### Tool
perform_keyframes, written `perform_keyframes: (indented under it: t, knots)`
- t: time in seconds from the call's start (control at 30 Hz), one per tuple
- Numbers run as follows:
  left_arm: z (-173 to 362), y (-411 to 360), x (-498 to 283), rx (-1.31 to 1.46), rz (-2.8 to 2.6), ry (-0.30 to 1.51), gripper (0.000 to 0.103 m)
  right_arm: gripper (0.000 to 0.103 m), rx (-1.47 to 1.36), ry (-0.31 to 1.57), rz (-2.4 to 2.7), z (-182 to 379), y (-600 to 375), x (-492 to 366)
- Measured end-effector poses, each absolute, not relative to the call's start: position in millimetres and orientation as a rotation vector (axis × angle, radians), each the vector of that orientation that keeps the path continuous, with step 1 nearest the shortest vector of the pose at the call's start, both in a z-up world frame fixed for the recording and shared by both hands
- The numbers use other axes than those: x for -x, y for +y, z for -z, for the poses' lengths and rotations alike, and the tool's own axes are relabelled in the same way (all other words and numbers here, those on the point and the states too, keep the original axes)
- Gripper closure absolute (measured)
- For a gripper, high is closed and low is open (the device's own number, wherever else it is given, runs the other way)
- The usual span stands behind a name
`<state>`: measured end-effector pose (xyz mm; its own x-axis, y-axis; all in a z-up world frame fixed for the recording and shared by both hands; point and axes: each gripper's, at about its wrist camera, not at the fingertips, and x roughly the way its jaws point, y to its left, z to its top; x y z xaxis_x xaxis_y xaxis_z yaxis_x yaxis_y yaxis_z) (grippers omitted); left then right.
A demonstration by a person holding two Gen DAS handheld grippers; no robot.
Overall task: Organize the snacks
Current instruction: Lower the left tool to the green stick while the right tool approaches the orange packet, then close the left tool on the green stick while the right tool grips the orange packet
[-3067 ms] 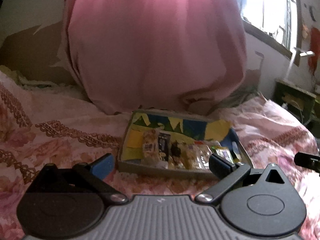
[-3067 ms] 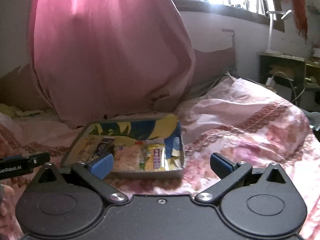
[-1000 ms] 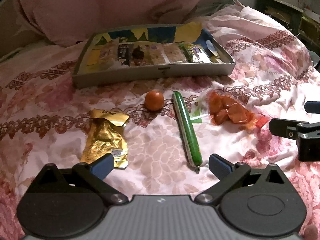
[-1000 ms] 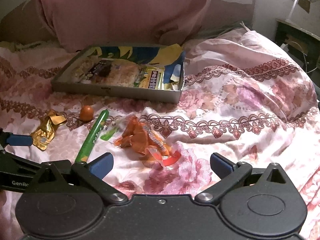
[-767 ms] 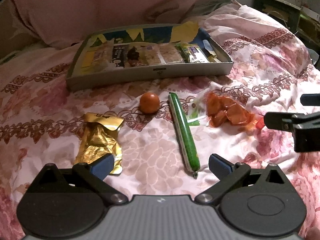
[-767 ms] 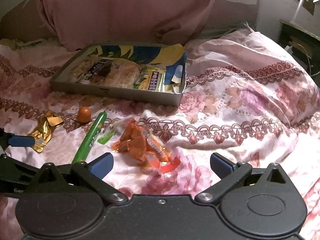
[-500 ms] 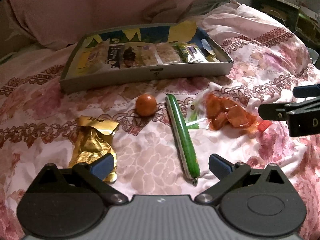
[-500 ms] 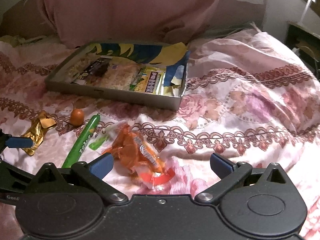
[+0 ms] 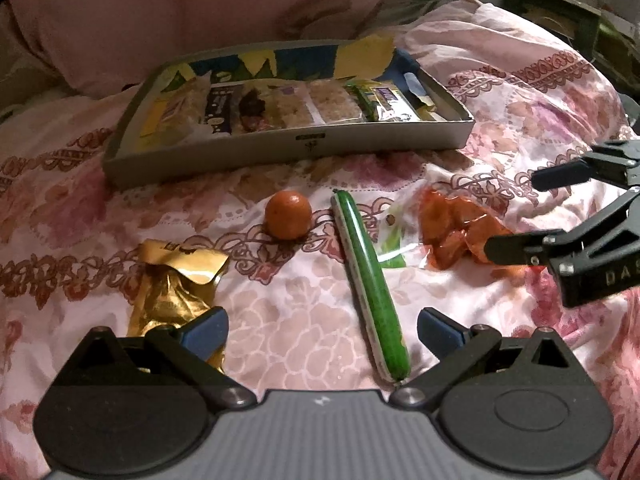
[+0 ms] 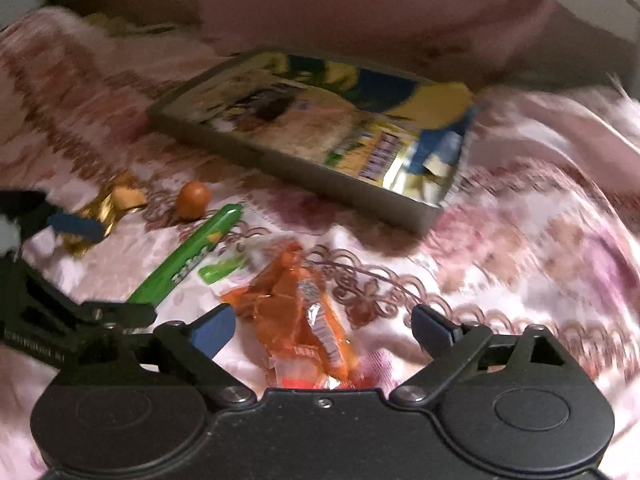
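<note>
Our right gripper (image 10: 323, 330) hangs over the orange snack packet (image 10: 298, 318), jaws spread wide though they have just been closing a little; the packet lies between the blue pads (image 10: 212, 330) without either one pressing on it. This view is blurred. From the left wrist view we see the same gripper's black fingers (image 9: 516, 250) reaching in from the right edge, one over the packet's right end.

Our left gripper (image 9: 320, 330) is also spread and holds nothing. Its left pad (image 9: 206, 330) sits over the lower end of the crumpled gold wrapper (image 9: 172, 284), and the lower tip of the long green stick snack (image 9: 366, 280) lies between the pads, nearer the right one; we cannot tell whether the left pad touches the wrapper.

Beyond the stick's upper end, just to its left, a small round orange snack (image 9: 288, 215) rests on the pink floral bedspread (image 9: 280, 340). A clear scrap with green print (image 9: 390, 236) lies between the stick and the orange packet.

Farther back stands the shallow grey tray (image 9: 280, 148), with packaged bars laid side by side in it and torn yellow and blue paper along its far wall. Behind the tray rises a big pink cushion (image 9: 200, 12).
</note>
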<state>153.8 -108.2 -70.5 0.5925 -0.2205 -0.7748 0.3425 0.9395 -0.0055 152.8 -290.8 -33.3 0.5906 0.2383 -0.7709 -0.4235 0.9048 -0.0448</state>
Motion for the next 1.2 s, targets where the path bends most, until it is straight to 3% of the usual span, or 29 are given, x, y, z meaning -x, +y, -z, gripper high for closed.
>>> perform_keyframes:
  t: [0.1,0.27,0.67,0.8,1.0,1.1,1.2]
  knots:
    - [71,-108,-155,-0.142,0.341,0.872,0.001,0.008,0.294,0.843,-0.466,37,-287,-151]
    - [71,-106,-158,-0.096,0.402,0.862,0.012,0.015,0.322,0.87,-0.493,48,-280,-154]
    - [71,-113,-160,-0.078,0.498,0.847,0.058,0.038,0.294,0.876,-0.485,61,-278,-162]
    - [71,-114,-159,-0.073,0.525,0.857,0.064,0.042,0.292,0.872,-0.479,61,-277,-161]
    - [77,-118,-167,-0.07,0.513,0.901,0.065,0.041,0.3,0.871,-0.467,65,-273,-161]
    - [76,-115,-169,-0.061,0.498,0.912,0.076,0.042,0.282,0.871,-0.461,65,-274,-162]
    - [75,-110,-174,-0.016,0.49,0.935,0.079,0.046,0.282,0.873,-0.449,64,-272,-162]
